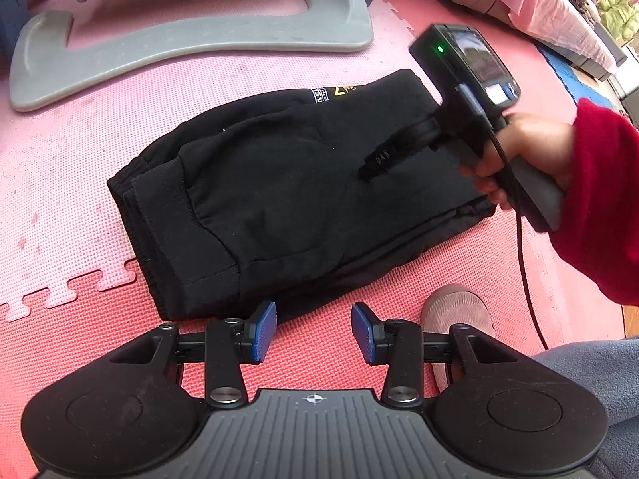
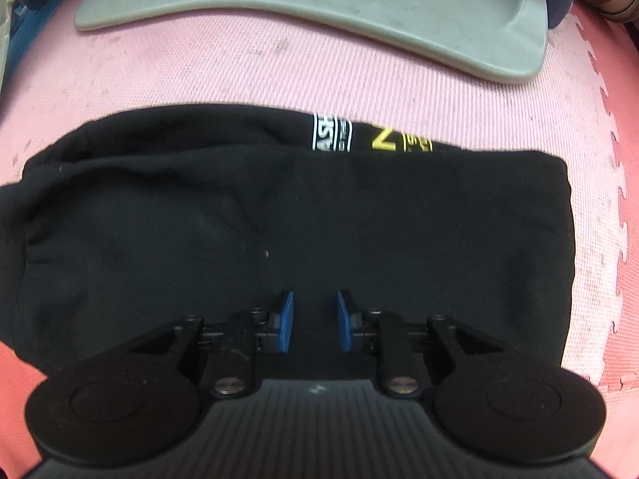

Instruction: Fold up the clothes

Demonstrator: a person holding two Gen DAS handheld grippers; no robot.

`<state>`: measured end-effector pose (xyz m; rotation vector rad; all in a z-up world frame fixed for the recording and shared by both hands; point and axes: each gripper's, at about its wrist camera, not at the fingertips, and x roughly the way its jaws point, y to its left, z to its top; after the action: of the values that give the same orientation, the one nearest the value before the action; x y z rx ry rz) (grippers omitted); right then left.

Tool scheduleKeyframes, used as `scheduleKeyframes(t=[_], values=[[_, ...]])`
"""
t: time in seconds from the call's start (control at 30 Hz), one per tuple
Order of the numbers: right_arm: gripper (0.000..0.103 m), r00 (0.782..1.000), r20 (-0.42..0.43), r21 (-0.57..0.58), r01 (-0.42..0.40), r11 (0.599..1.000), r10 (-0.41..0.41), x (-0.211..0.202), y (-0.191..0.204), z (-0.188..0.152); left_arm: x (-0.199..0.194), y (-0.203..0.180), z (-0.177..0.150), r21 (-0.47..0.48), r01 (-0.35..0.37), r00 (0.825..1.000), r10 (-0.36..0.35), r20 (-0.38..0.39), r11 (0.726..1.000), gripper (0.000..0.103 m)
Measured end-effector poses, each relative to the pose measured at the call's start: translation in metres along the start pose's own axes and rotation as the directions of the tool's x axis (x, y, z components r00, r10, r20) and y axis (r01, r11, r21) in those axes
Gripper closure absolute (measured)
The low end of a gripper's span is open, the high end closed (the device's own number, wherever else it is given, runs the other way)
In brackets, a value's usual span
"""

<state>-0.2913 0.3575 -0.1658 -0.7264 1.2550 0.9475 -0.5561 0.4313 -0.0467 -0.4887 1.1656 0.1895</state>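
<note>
Black fleece garment lay folded in layers mid-mat on pink foam puzzle mat. Left gripper gaped wide, empty; right gripper part-open, empty, above cloth. Any pressing best kept flat, edges aligned.

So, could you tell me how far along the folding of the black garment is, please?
Done: the black garment lies folded into a compact bundle on the pink foam mat. In hand: nothing; the left tool is open short of the garment's near edge, and the right tool is open over the top layer. Left: perhaps a final smoothing, as no loose sleeves or legs show.
</note>
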Motion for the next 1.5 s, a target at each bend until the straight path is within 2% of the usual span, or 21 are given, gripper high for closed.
scheduleKeyframes(t=[0.1, 0.43, 0.63, 0.77, 1.4, 1.5], values=[[0.079, 1.0, 0.005, 0.01, 0.007, 1.0, -0.007, 0.01, 0.002, -0.02, -0.001, 0.002, 0.002, -0.01, 0.0, 1.0, 0.0, 0.004, 1.0, 0.058], [0.078, 1.0, -0.015, 0.025, -0.008, 1.0, 0.008, 0.006, 0.002, -0.024, 0.005, -0.001, 0.004, 0.012, 0.011, 1.0, -0.011, -0.008, 1.0, 0.058], [0.078, 0.999, -0.033, -0.016, -0.021, 1.0, 0.02, 0.005, 0.016, -0.046, 0.006, 0.002, 0.003, 0.005, 0.001, 1.0, -0.001, -0.018, 1.0, 0.058], [0.078, 0.999, -0.041, -0.048, 0.011, 0.999, -0.013, 0.015, 0.025, -0.043, 0.008, 0.003, 0.003, 0.008, 0.003, 1.0, -0.003, -0.021, 1.0, 0.058], [0.077, 0.998, -0.045, 0.021, -0.035, 0.999, 0.036, -0.006, 0.017, -0.072, 0.014, 0.008, 0.005, -0.002, -0.004, 0.999, 0.004, -0.034, 1.0, 0.058], [0.077, 0.999, -0.038, 0.014, -0.028, 0.999, 0.029, 0.004, 0.018, -0.074, 0.015, 0.008, 0.005, -0.007, -0.011, 0.999, 0.011, -0.039, 1.0, 0.058]])
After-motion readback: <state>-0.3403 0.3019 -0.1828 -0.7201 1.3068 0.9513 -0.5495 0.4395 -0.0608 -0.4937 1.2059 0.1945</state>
